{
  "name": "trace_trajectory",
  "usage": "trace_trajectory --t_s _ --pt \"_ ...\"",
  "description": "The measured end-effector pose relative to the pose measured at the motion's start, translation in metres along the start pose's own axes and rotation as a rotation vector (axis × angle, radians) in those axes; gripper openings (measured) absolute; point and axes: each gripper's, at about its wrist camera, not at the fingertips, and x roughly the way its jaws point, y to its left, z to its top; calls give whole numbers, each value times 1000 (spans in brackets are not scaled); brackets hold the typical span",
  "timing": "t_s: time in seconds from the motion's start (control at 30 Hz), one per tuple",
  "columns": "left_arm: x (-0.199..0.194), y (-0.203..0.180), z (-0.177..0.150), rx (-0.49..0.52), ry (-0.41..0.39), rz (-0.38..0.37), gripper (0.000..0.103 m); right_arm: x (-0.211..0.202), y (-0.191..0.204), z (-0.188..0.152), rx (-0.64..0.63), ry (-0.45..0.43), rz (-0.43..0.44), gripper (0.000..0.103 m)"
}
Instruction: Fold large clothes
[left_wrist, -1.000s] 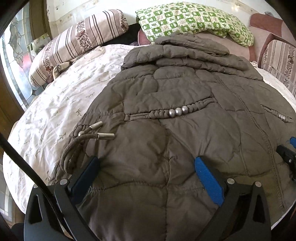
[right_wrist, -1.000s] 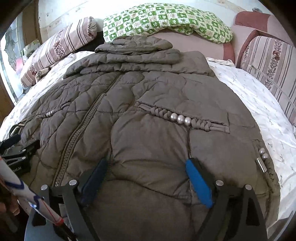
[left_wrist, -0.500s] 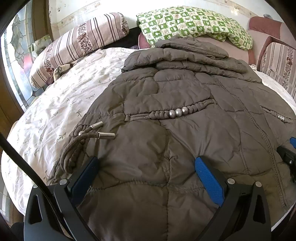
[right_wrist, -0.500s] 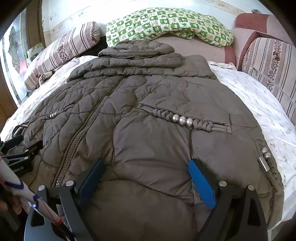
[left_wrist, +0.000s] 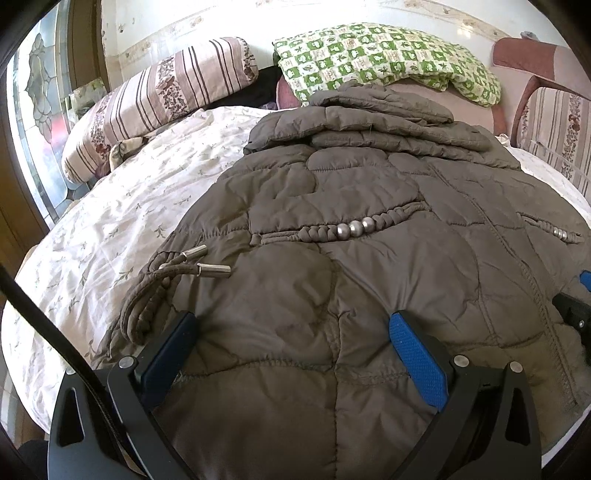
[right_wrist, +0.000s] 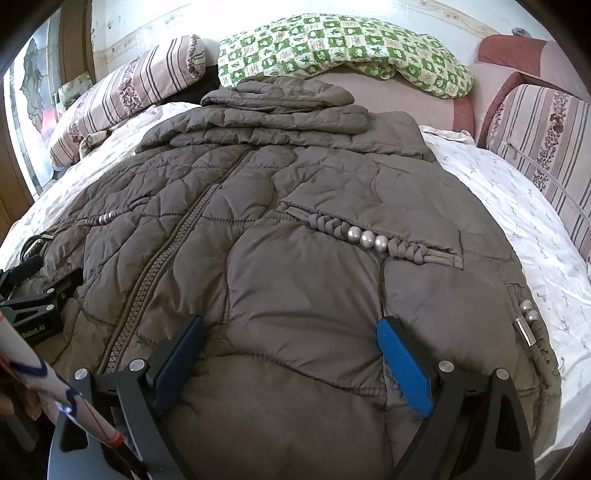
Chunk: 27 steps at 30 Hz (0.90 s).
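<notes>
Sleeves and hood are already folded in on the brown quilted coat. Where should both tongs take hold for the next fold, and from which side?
Probably the bottom hem of the coat, the edge nearest both cameras. Come in from that near side, low to the bed, the open left tongs left of the zipper, the open right tongs right of it. The coat lies flat with the hem free, so it can lift toward the folded hood.

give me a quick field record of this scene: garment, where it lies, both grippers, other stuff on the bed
garment: quilted coat, zipped shut, spread flat, hood folded down
surface: floral sheet on a bed
left hand-held gripper: open, over the hem
right hand-held gripper: open, over the hem
trim: silver beads on the braided pocket edge
behind: green checked pillow, striped bolster
</notes>
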Motion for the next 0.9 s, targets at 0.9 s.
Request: trace_trajectory --t_s 0.9 --pt "-25 12 -4 16 9 3 103 -9 2 -3 -37 15 -21 98"
